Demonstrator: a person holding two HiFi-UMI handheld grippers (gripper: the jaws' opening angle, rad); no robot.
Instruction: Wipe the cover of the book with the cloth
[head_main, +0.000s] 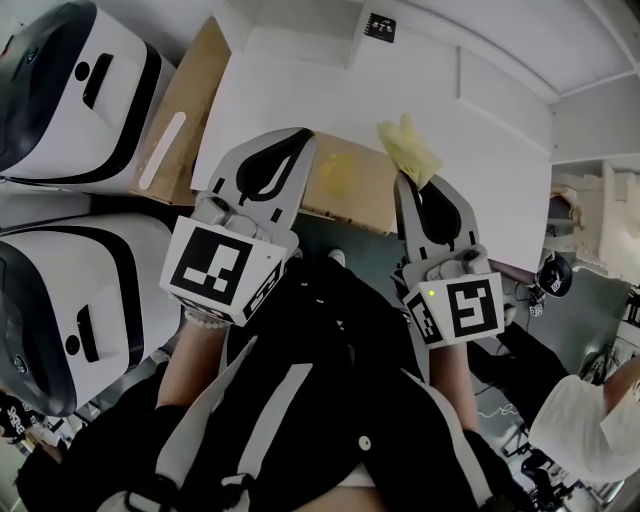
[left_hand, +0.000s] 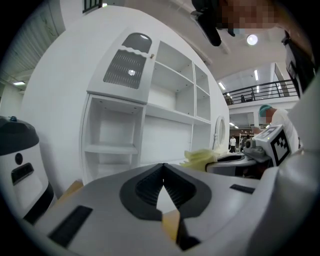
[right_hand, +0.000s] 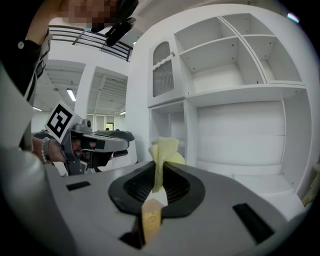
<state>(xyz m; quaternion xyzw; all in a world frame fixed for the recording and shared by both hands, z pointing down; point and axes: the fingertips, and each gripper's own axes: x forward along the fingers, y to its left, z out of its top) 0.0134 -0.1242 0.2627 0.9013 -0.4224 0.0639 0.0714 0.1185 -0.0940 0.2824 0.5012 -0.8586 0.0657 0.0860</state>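
We see bright, even indoor light. A ceiling lamp (left_hand: 252, 39) glares in the left gripper view. The white shelves (right_hand: 240, 75) carry only soft shadows. Both gripper views bend hard at the edges, with black corners. The cloth (right_hand: 162, 150) looks sharp. The head view curves straight lines too.

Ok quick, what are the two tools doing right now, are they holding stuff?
Left tool: closed, holding nothing.
Right tool: closed on the yellow cloth.

grey left gripper (head_main: 303, 136) and right gripper (head_main: 411, 180) carry black-and-white marker cubes (head_main: 222, 268).
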